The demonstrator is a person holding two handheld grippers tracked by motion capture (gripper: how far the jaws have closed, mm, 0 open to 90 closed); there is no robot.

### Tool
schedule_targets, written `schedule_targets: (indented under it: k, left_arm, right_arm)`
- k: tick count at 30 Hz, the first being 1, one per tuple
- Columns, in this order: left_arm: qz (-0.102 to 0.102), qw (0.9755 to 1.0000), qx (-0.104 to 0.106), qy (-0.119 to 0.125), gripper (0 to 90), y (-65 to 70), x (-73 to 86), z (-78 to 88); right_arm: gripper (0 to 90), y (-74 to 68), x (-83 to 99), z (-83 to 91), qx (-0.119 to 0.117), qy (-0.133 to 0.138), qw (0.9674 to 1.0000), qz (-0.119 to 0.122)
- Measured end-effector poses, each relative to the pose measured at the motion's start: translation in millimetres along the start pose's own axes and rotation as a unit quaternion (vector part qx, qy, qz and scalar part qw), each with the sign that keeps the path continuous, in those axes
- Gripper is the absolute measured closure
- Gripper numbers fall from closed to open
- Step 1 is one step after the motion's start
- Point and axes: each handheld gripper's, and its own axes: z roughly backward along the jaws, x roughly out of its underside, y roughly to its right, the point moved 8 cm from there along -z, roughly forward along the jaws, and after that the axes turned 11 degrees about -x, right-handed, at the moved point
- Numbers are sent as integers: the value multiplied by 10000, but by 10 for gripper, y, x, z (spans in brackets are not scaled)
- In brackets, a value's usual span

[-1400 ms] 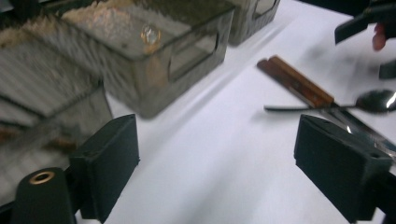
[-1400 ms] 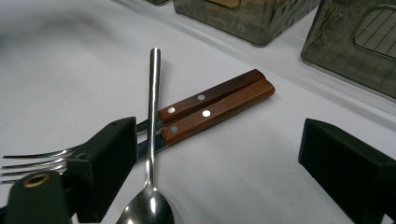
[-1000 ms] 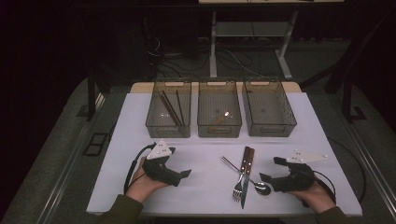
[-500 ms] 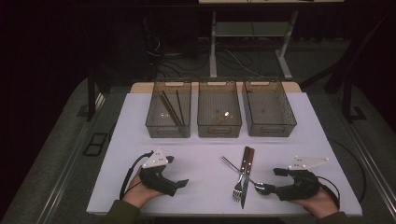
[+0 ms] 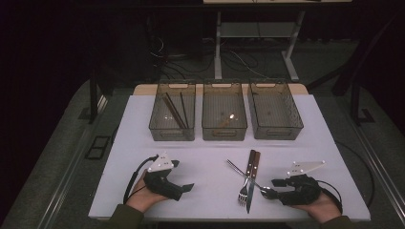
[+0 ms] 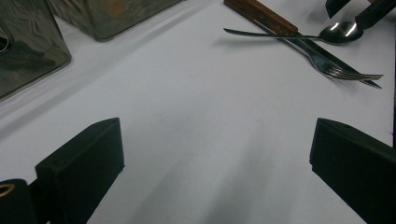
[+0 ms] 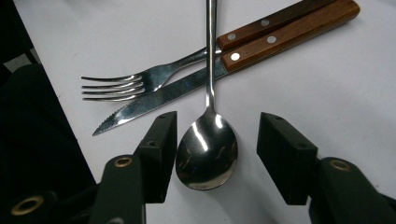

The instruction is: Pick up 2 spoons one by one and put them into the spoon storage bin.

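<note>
Straddling the spoon [image 5: 265, 192] bowl, right tool [image 5: 273, 187] lies low on the white counter [image 5: 210, 162] in high view, w/ left tool [image 5: 187, 189] parked well apart on bare surface, prob. just waiting. Fork [image 5: 244, 183] + knife [image 5: 251, 179] lie side by side, spoon crossing over them; three bins [image 5: 224, 125] sit behind, likely sort targets.

Left gripper view: left tool wide open, nothing between jaws, aimed twd the cutlery.

Right gripper view: spoon [image 7: 208, 149] bowl sits between the jaws, left finger [image 7: 159, 149] abt touching its edge, other finger apart. Jaws have just been closing, half-shut, no grip yet. Bowl end chosen prob. bc it's free of the knife [image 7: 224, 70] and fork [image 7: 140, 81].
</note>
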Motion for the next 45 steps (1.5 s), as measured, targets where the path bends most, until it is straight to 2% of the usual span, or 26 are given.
schedule_targets:
  k: [15, 23, 29, 40, 45]
  left_arm:
    - [-27, 10000, 43, -57, 20, 22, 9, -10]
    - [-42, 9999, 53, -109, 20, 26, 18, -17]
    - [-43, 9999, 42, -122, 21, 24, 22, -20]
    - [-34, 9998, 33, -195, 20, 28, 40, -32]
    - [-38, 9998, 30, -196, 20, 27, 41, -32]
  right_arm:
    - [546, -12, 36, -85, 9, -239, 9997, 98]
    - [581, -24, 55, -122, 158, -395, 9985, 344]
    - [622, -28, 62, -132, 357, -482, 9961, 653]
    - [781, -46, 44, -105, 354, -385, 9961, 712]
    - [841, -77, 18, -81, 263, -267, 9969, 689]
